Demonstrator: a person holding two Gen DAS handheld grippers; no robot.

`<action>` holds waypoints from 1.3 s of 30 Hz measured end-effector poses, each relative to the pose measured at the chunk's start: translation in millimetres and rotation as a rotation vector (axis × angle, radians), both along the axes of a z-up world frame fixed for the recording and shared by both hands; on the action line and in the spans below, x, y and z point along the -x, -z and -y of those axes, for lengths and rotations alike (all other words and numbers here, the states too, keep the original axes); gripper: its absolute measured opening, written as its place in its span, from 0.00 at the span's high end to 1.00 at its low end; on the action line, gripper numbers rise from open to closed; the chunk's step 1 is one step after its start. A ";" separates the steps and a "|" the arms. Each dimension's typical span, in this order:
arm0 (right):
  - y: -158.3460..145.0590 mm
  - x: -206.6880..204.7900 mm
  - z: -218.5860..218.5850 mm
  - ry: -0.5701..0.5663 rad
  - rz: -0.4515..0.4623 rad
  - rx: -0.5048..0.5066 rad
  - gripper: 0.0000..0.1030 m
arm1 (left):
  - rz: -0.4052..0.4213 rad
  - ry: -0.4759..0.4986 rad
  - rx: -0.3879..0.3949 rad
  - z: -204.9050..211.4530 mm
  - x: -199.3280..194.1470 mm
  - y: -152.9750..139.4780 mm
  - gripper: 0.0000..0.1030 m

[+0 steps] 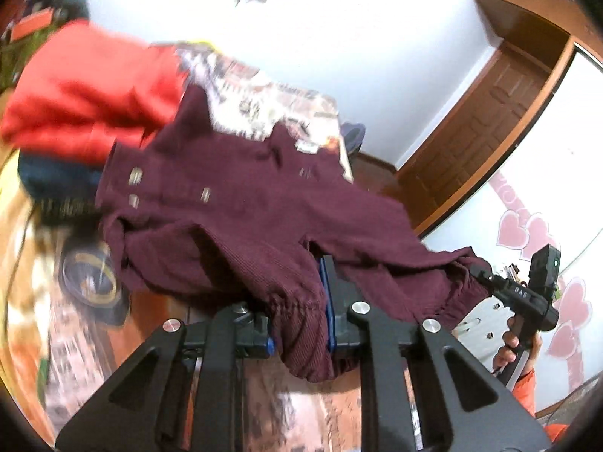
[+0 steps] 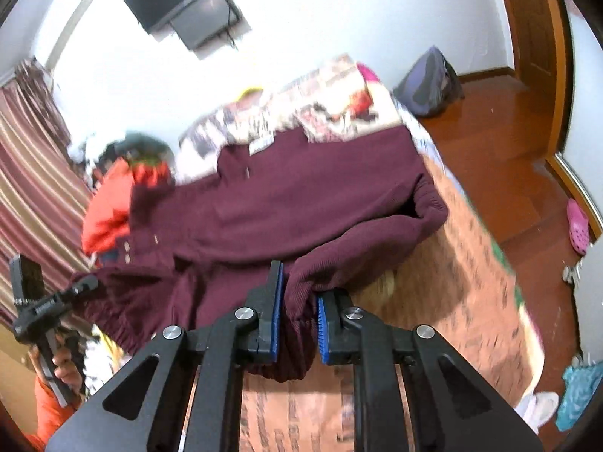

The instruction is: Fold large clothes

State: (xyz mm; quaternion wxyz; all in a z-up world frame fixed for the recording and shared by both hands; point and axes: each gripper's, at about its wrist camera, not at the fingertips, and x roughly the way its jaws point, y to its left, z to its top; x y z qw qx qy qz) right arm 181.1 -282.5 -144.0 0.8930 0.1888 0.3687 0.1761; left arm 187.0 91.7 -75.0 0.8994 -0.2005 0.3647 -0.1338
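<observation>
**Bedroom fold under way: maroon garment lifted by its gathered hem**

Patterned bedding point(image 2: 444, 263) filled the lower half of both wrist views, and over it hung the maroon garment point(image 2: 301, 203), caught at two points along its elasticated hem. At the bottom centre of the right wrist view, the right gripper point(image 2: 297, 327) was clenched on a bunch of that hem, blue pads pressing the ribbed cloth from both sides. At the bottom centre of the left wrist view, the left gripper point(image 1: 297, 324) held the hem likewise, cloth spilling over and hiding most of its pads. Each gripper also showed at the other view's edge, a hand point(image 1: 508, 346) wrapped round its handle.

Farther up the frame, the body of the garment sloped away to the bed, its collar and label end resting near the middle, beside a red garment point(image 1: 83, 94) at upper left. Beyond stood a white wall, a mounted screen point(image 2: 184, 3) at top and a wooden door point(image 1: 486, 128) at upper right.

Done well, the step likely called for keeping both grips level and apart so the hem stayed taut, then carrying it evenly toward the collar. A sagging middle risked a crooked fold; thick cloth could slip.
</observation>
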 end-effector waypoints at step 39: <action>27.0 -216.3 -19.6 0.032 -0.112 0.321 0.82 | -0.147 -0.018 -0.374 21.8 -244.4 74.3 0.61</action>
